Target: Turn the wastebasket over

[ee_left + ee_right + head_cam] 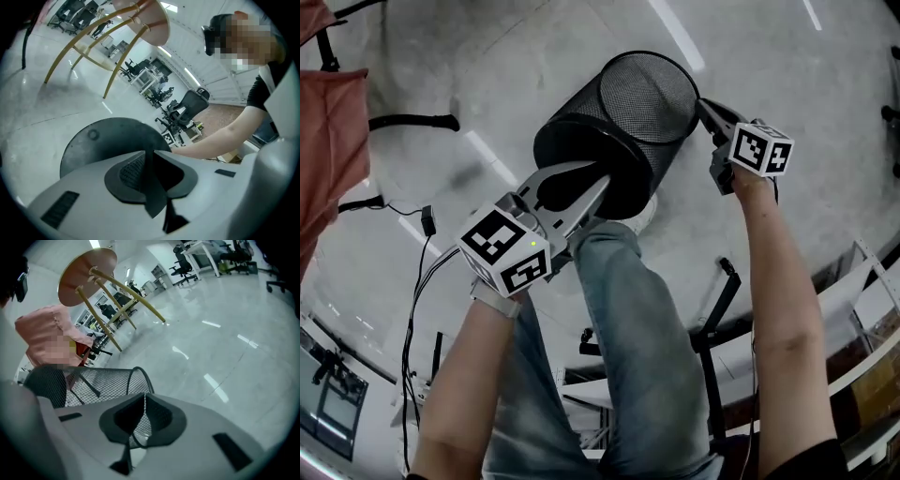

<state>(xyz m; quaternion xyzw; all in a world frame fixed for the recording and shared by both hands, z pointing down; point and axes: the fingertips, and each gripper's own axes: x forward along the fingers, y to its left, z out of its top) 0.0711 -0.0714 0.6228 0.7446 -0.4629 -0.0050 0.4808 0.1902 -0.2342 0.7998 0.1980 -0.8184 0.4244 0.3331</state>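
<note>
A black mesh wastebasket (614, 131) hangs tilted above the floor, held between both grippers. Its open mouth faces the top right of the head view and its solid base faces the person. My left gripper (598, 183) is shut on the edge of the base. In the left gripper view that gripper (149, 164) pinches the base's edge, with the round solid bottom (101, 140) beyond the jaws. My right gripper (705, 108) is shut on the mouth rim. In the right gripper view that gripper (143, 411) clamps the mesh wall (93, 380) just below the rim.
The person's leg in jeans (637, 328) and a pale shoe (645, 214) are right under the basket. Cables (422, 253) run over the glossy floor at left, next to a pink garment (328, 141). A round wooden-legged table (89, 263), office chairs (187, 105) and shelving (862, 309) stand around.
</note>
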